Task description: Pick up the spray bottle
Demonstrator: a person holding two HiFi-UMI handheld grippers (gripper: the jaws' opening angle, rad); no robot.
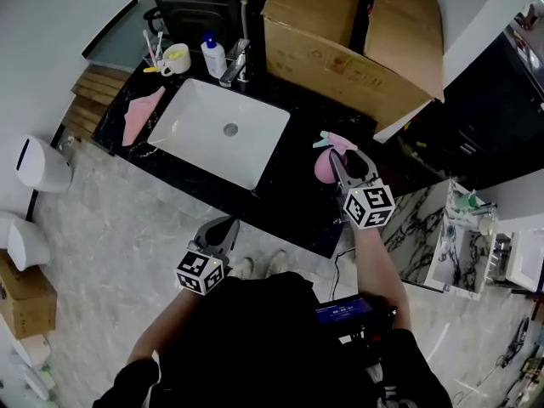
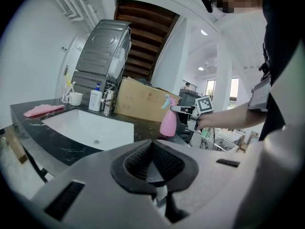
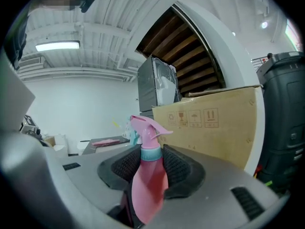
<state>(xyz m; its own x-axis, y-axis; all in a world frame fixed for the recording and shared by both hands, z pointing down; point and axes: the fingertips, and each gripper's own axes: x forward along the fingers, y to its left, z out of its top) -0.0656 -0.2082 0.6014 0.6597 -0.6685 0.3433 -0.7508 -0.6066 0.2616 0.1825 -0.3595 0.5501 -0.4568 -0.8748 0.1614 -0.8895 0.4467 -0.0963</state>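
right gripper [image 3: 151, 165]: jaws clamped on shoulder of pink plastic spray bottle [image 3: 149, 187] with teal collar, upright at right end of black marbled counter [image 1: 293, 204], beside white rectangular sink [image 1: 197, 147]. left gripper [image 2: 153, 162]: jaws together, empty.

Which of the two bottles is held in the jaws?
The pink spray bottle, clamped by the right gripper; the white pump bottle stands by the faucet.

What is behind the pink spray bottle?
A cardboard box stands behind the spray bottle, which the right gripper grips. The box's lower part is covered by the jaws.
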